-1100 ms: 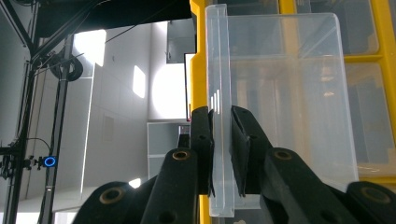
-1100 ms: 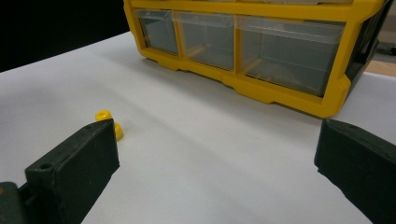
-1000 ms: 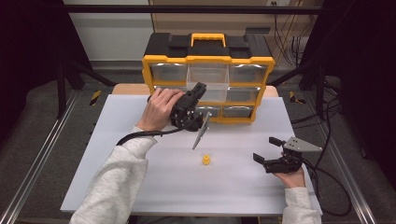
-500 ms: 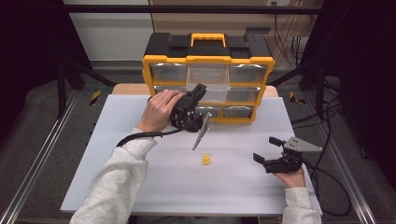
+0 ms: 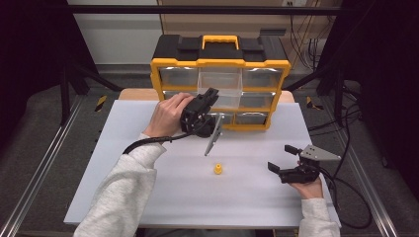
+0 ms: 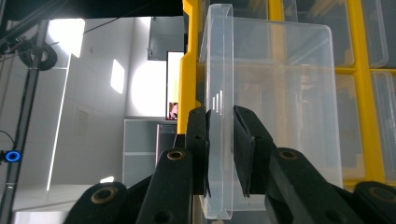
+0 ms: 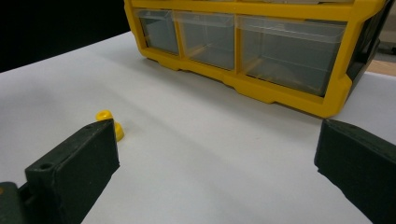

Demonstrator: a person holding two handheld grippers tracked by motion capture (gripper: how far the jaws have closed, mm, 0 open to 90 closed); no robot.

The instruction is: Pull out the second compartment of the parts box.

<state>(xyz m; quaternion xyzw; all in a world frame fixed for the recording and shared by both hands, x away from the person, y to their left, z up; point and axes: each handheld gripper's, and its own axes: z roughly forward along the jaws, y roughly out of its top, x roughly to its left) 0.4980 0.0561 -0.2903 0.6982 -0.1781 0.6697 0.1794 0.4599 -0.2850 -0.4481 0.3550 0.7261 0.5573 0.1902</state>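
While the left tool sits at the front of the yellow-and-black drawer organizer, its two black jaws stand on either side of the front wall of a clear plastic drawer that is pulled partway out of the top row's middle slot. From the left gripper view, that wall runs edge-on between the pads, one pad close against it and the other just beside it with a thin gap, so the grip looks slack; the jaws have just been opening slightly. On the white counter in front of the organizer lies a small yellow cap-like part, well apart from the drawer and between the two hands. Near the counter's right edge rests the right tool, jaws spread wide with nothing between them, pointed toward the yellow part, which shows just past its left jaw in the right gripper view.
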